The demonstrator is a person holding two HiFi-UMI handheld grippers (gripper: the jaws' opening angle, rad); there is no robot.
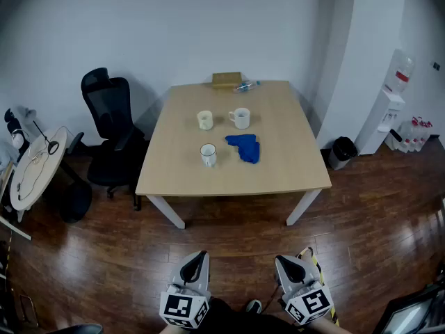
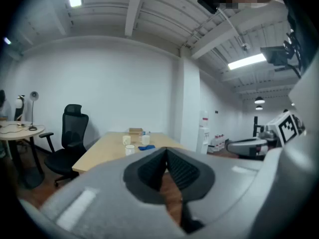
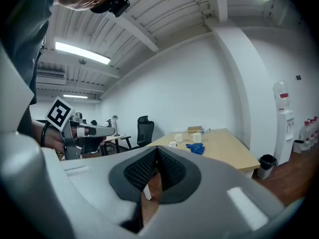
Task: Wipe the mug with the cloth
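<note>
Mugs: three stand on the table (image 1: 292, 179), upper centre of the head view. The cream mug (image 1: 204, 120) and the white mug (image 1: 240, 118) are side by side, and the third mug (image 1: 208, 154) is lower in the frame. I cannot tell which one is meant. The blue cloth (image 1: 243, 147) lies crumpled just right of the third mug, apart from it.

At the bottom edge, the left gripper (image 1: 197, 257) and right gripper (image 1: 288, 263) are over the wood floor, well apart from the table. Both pairs of jaws are pressed together with nothing between them.

Judgement: not started. The cloth is not picked up and no mug is held. Approach, grasp and wiping all remain.
</note>
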